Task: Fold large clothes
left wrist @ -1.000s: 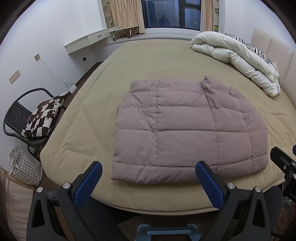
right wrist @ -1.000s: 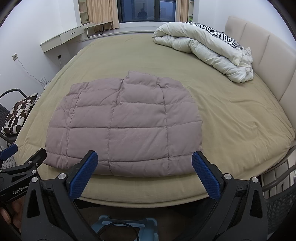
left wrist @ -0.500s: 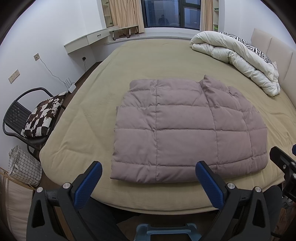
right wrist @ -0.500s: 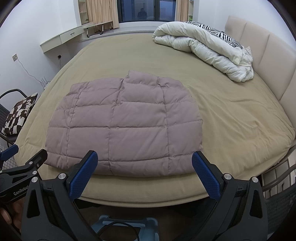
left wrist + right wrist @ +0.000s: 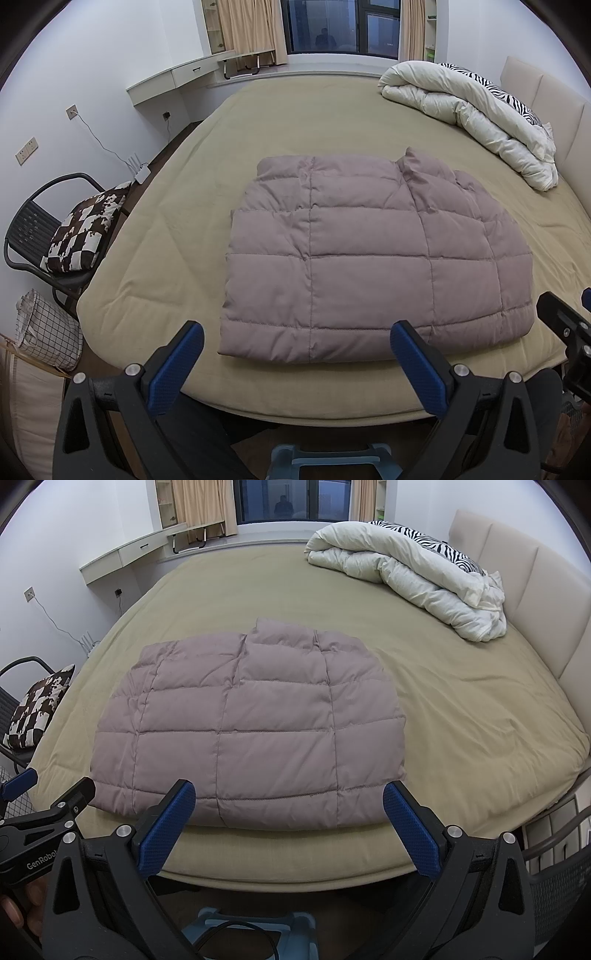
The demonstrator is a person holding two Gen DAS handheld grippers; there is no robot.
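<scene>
A mauve quilted puffer jacket (image 5: 369, 258) lies folded flat into a rough rectangle on the tan bed, near its front edge; it also shows in the right wrist view (image 5: 251, 731). My left gripper (image 5: 297, 334) is open and empty, held back from the bed's front edge in front of the jacket's hem. My right gripper (image 5: 288, 794) is open and empty, also just short of the hem. Neither touches the jacket. Each gripper shows at the edge of the other's view.
The tan bed (image 5: 166, 229) fills the scene. A white duvet with a zebra pillow (image 5: 476, 107) is heaped at the far right by the headboard (image 5: 517, 572). A chair with a cow-print cushion (image 5: 85, 229) and a checked basket (image 5: 48, 332) stand left.
</scene>
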